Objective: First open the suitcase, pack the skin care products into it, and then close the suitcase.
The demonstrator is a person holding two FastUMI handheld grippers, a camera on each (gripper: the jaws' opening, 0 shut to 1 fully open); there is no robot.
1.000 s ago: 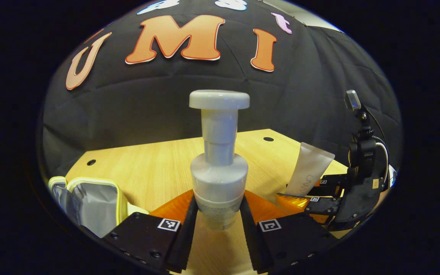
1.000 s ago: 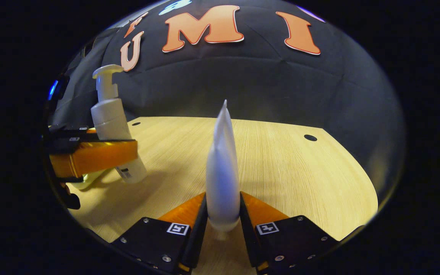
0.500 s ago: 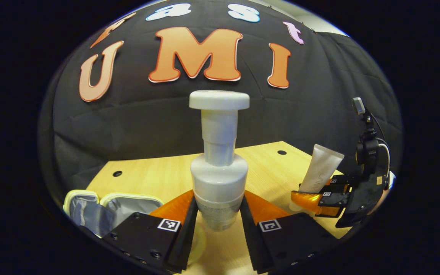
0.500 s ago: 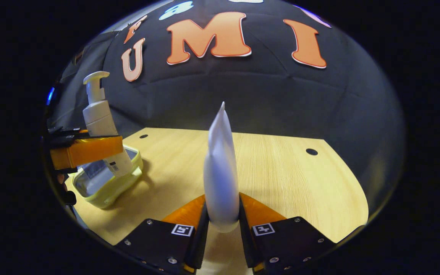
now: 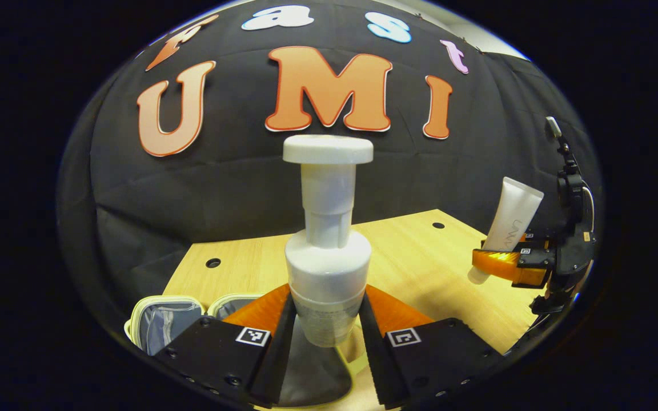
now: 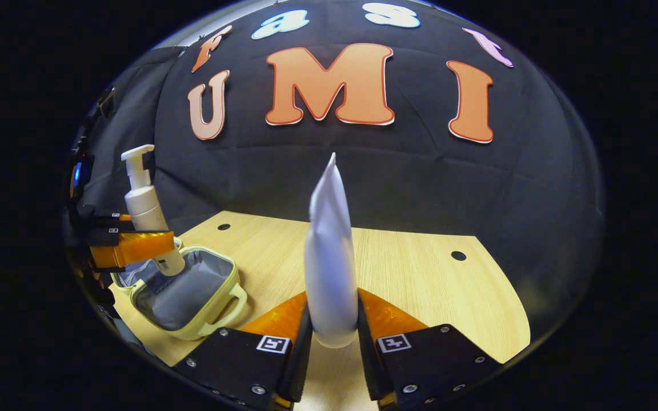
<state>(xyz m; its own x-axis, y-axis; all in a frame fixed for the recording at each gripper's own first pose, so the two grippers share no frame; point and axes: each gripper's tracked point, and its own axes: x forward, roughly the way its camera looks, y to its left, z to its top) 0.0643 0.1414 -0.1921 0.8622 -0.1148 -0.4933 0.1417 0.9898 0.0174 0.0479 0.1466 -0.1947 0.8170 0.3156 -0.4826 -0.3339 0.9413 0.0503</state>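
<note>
Right gripper view: a light wooden table (image 6: pixel 420 274) with round holes is shown in front of the black cloth wall. On its left part, a pale yellow-green suitcase (image 6: pixel 192 297) with a grey lining is laid open, handle toward the camera. Above the open case, a white pump bottle (image 6: pixel 145 211) is held upright by the left gripper (image 6: pixel 129 249), its base hanging over the lining. In the foreground, a white tube (image 6: pixel 330 268) is clamped between both fingers of the right gripper (image 6: pixel 332 342), crimped end upward.

Left gripper view: the pump bottle (image 5: pixel 327 257) is gripped on both sides at its lower body by the left gripper (image 5: pixel 326 337). The open suitcase (image 5: pixel 163 319) is seen below and to the left. At the right edge, the tube (image 5: pixel 512 220) is held tilted above the table (image 5: pixel 420 268) in the right gripper (image 5: pixel 509 267).
</note>
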